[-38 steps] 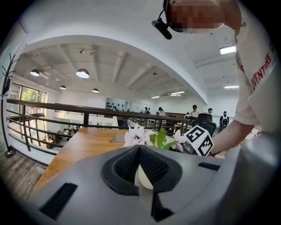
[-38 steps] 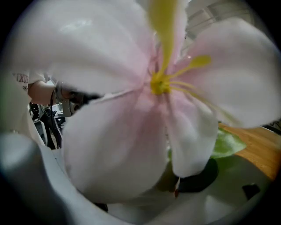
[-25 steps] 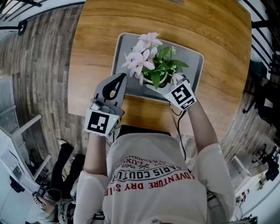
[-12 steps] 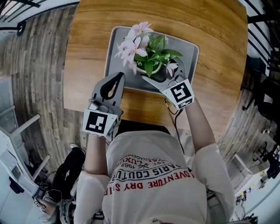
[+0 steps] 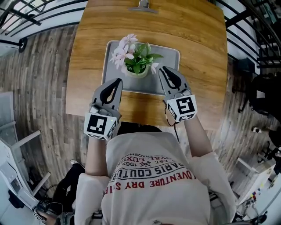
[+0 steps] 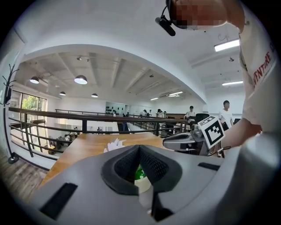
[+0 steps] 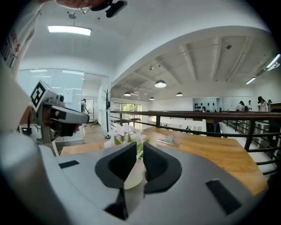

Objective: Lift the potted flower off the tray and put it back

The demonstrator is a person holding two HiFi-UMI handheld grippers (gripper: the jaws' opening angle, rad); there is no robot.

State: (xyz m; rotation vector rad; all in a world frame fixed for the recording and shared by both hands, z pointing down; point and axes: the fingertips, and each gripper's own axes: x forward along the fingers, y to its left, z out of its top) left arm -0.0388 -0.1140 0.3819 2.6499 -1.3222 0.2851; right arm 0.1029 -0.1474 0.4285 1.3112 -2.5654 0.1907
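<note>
The potted flower (image 5: 131, 59), pink blooms and green leaves in a pale pot, stands on the grey tray (image 5: 169, 83) on the wooden table. My right gripper (image 5: 161, 69) hovers just right of the pot, clear of it. Its jaws are closing and almost together, with nothing between them. In the right gripper view the pot (image 7: 134, 176) shows beyond my right gripper (image 7: 139, 147). My left gripper (image 5: 118, 81) is shut and empty over the tray's near left corner. In the left gripper view the pot (image 6: 141, 178) peeks past my left gripper (image 6: 139, 148).
The wooden table (image 5: 199, 44) ends close in front of the person. A small metal object (image 5: 140, 5) lies at its far edge. A black railing (image 7: 210, 116) runs behind the table. A dark chair (image 5: 263, 94) stands at the right. People stand far off.
The right gripper let go of the pot, pulled back and rose, and its jaws came together. The pot now stands free on the tray. The left gripper rose slightly.
</note>
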